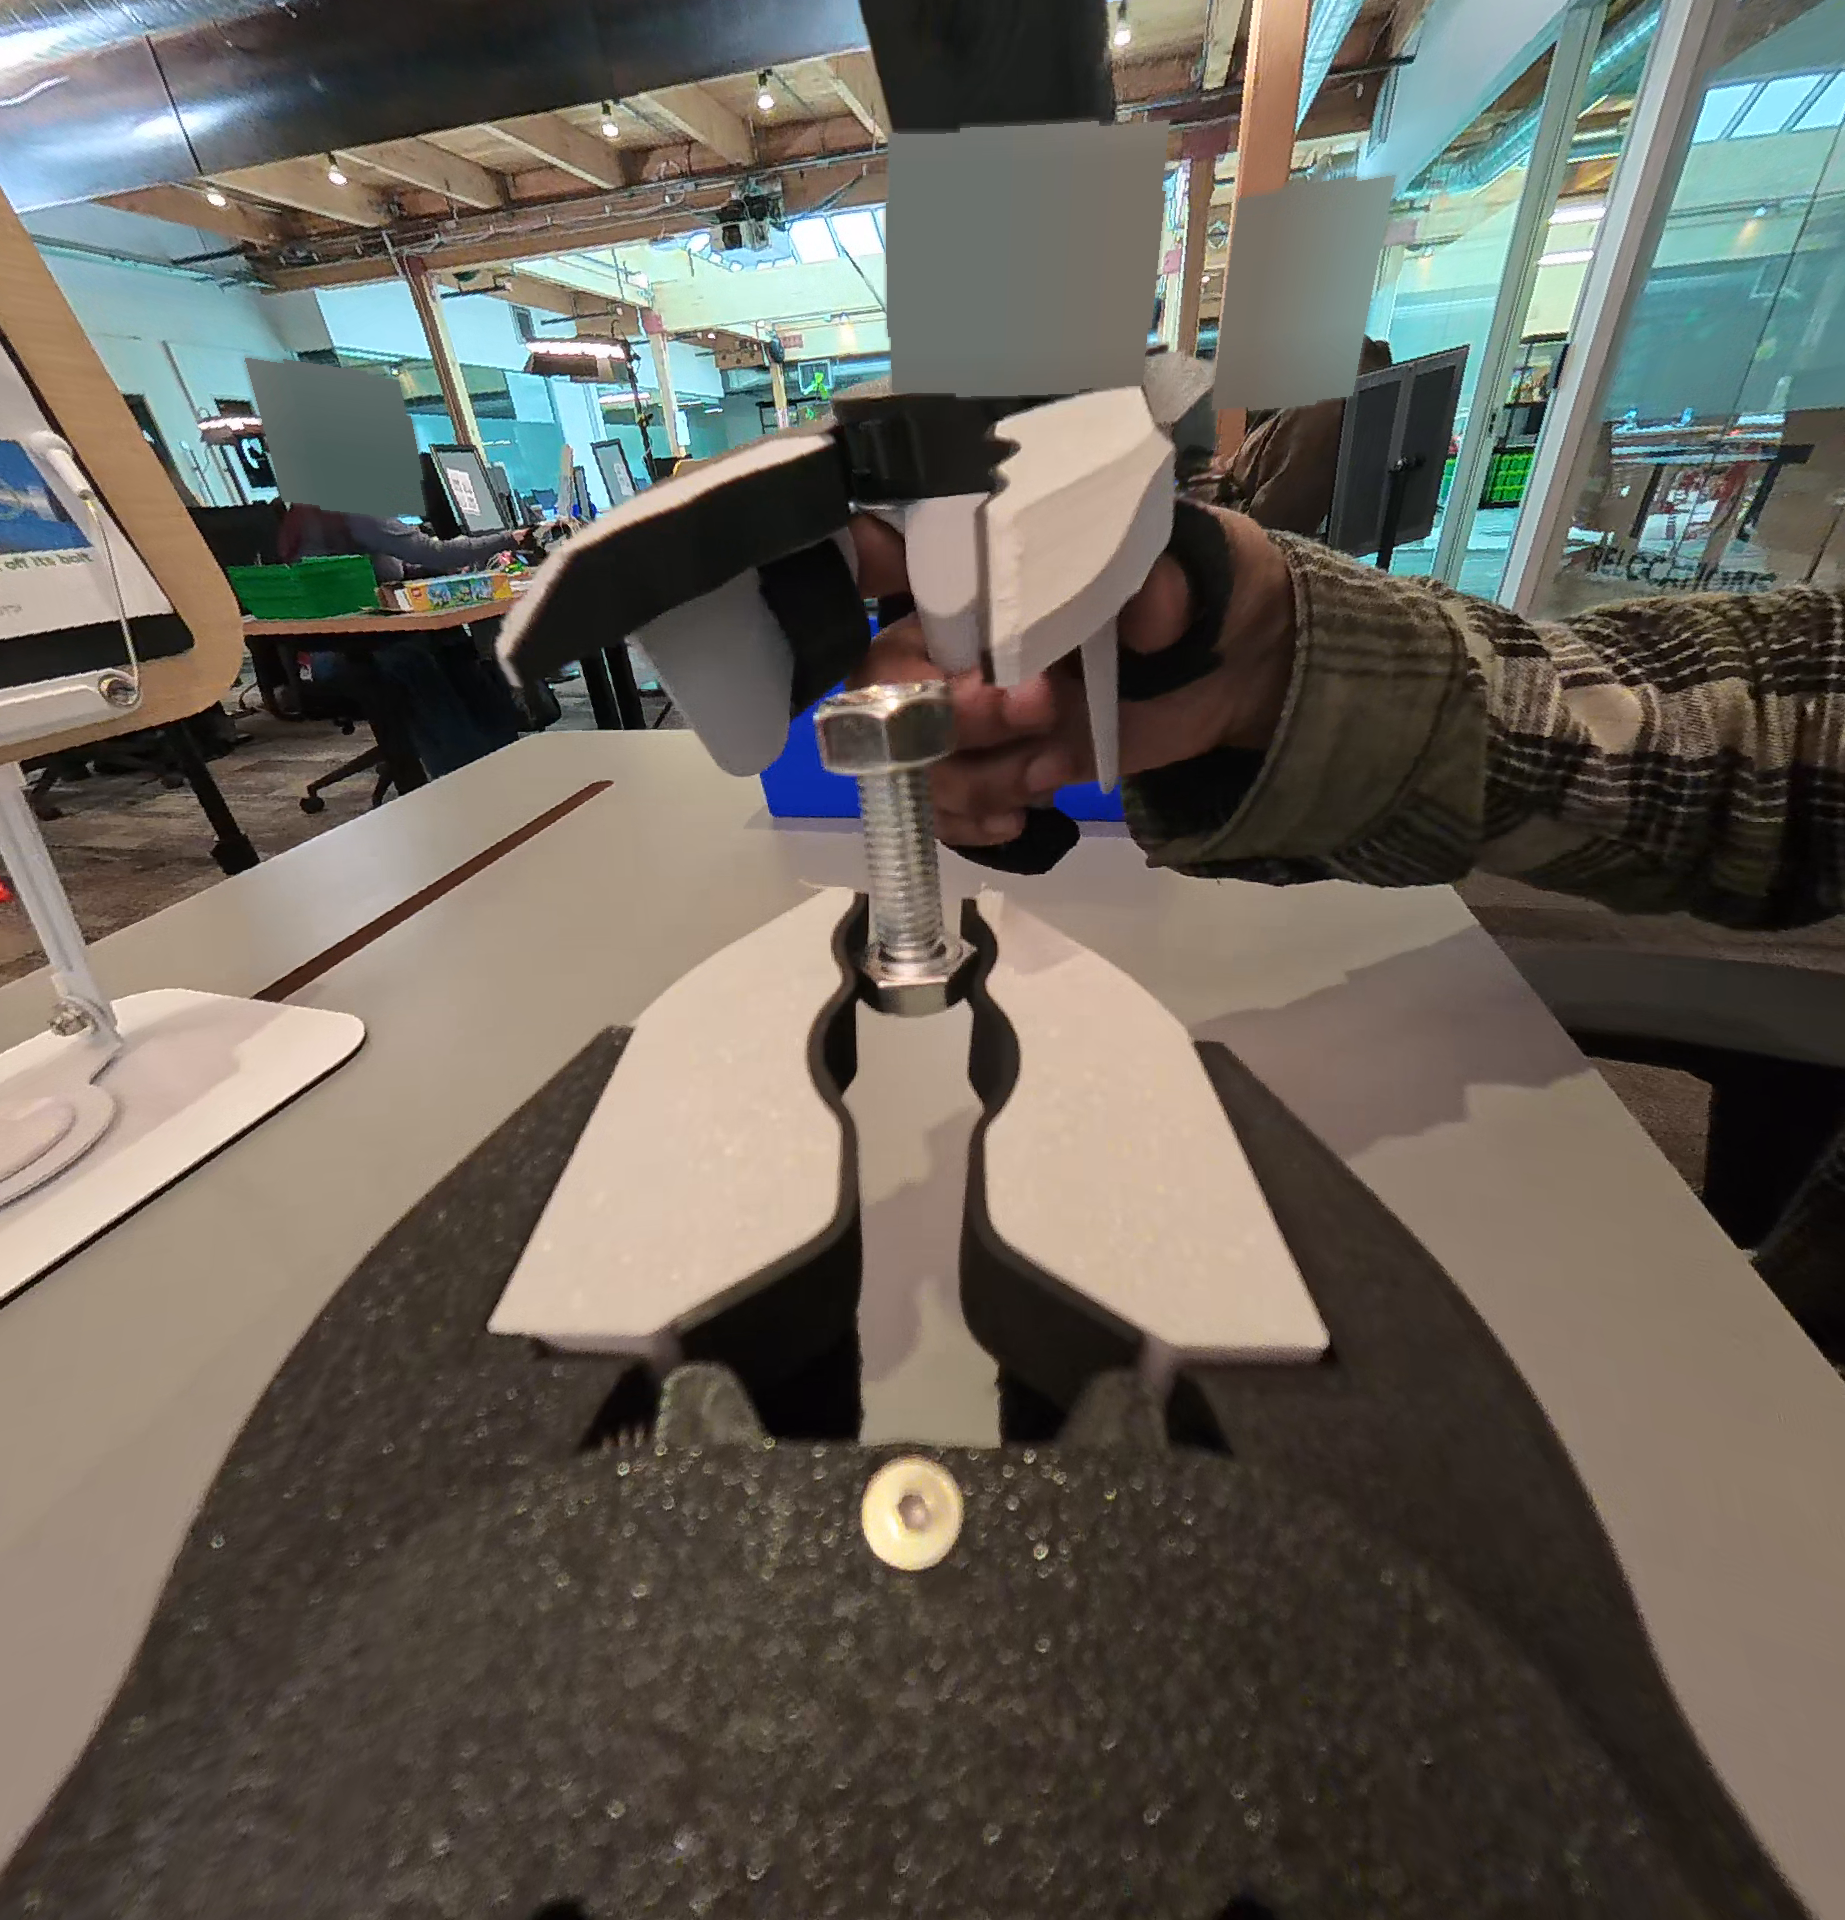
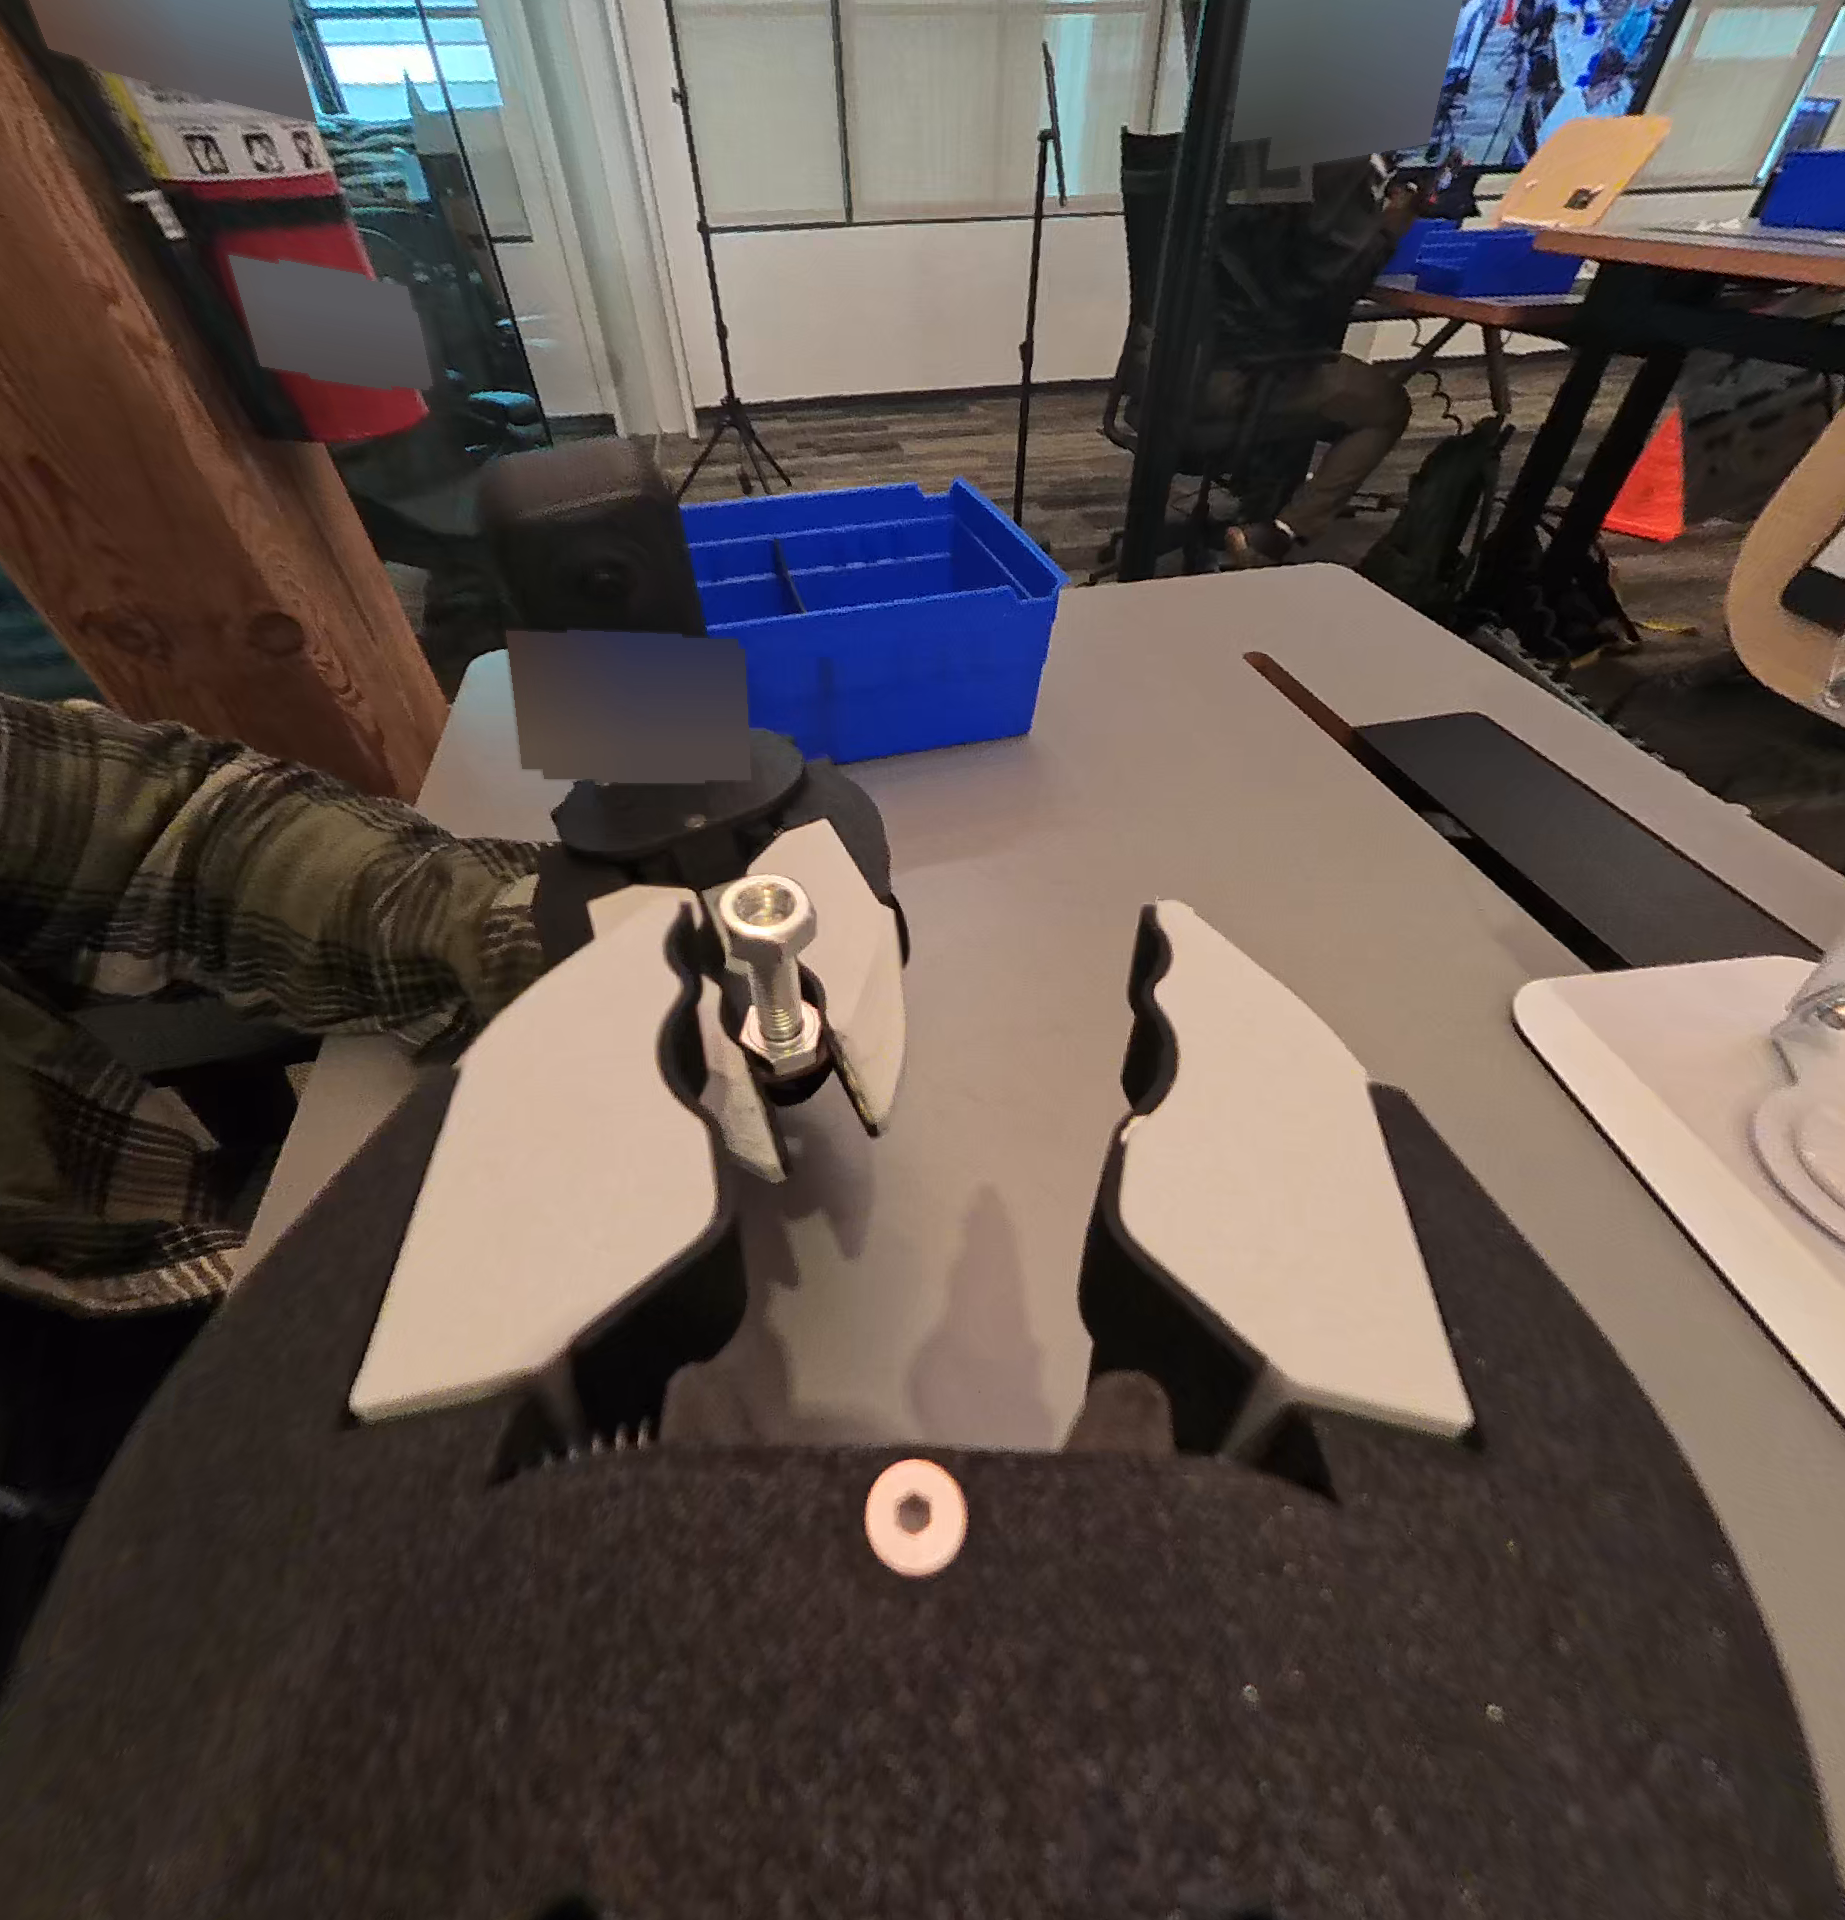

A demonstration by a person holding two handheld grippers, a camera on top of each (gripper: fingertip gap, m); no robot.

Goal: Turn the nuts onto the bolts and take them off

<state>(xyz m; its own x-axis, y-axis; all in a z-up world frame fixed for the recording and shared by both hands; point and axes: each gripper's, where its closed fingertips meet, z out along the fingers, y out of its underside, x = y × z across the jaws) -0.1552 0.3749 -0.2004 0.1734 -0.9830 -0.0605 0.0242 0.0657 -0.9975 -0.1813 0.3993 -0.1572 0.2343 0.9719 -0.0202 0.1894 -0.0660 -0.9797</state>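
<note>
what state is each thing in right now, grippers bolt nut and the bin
left gripper: shut on the nut, holding the bolt upright
nut: threaded on the low end of the bolt, clamped between the fingers
bolt: upright, head on top, off the table
right gripper: open, nothing between its fingers, beside the bolt head
blue bin: upright on the table, what shows of it is empty

Silver hex bolt [image 1: 897, 821] stands upright, head at twelve o'clock; silver hex nut [image 1: 913, 977] sits threaded at its lower end.
</note>
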